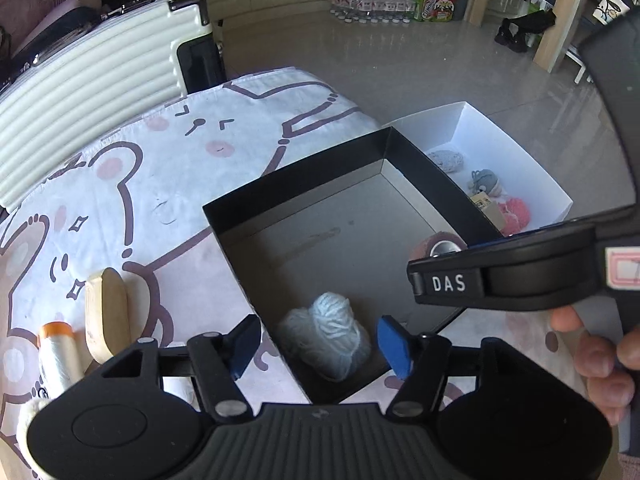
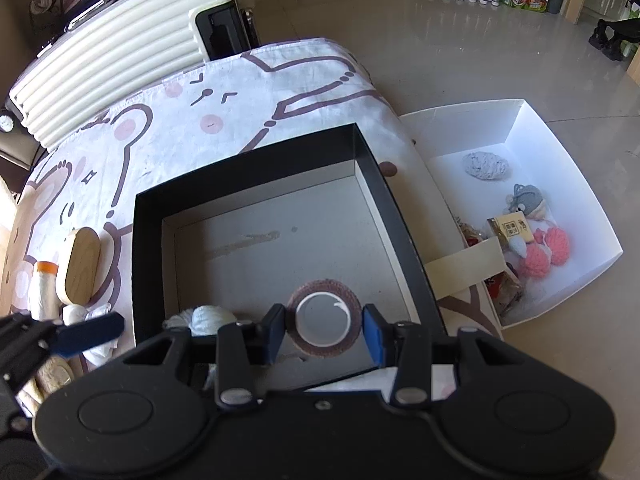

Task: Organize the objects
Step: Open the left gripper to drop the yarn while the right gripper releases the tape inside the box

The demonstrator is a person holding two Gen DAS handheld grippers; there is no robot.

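Left gripper [image 1: 318,344] released over the yarn ball [image 1: 326,338] in the black box [image 1: 296,168]; right gripper [image 2: 324,334] grasping the tape roll [image 2: 325,318] should probably release next.

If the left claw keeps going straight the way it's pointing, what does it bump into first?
Most likely the pale blue yarn ball lying in the near corner of the black box. It sits right between the left claw's open fingers, apparently untouched. Depth is hard to judge, but nothing else shows in front.
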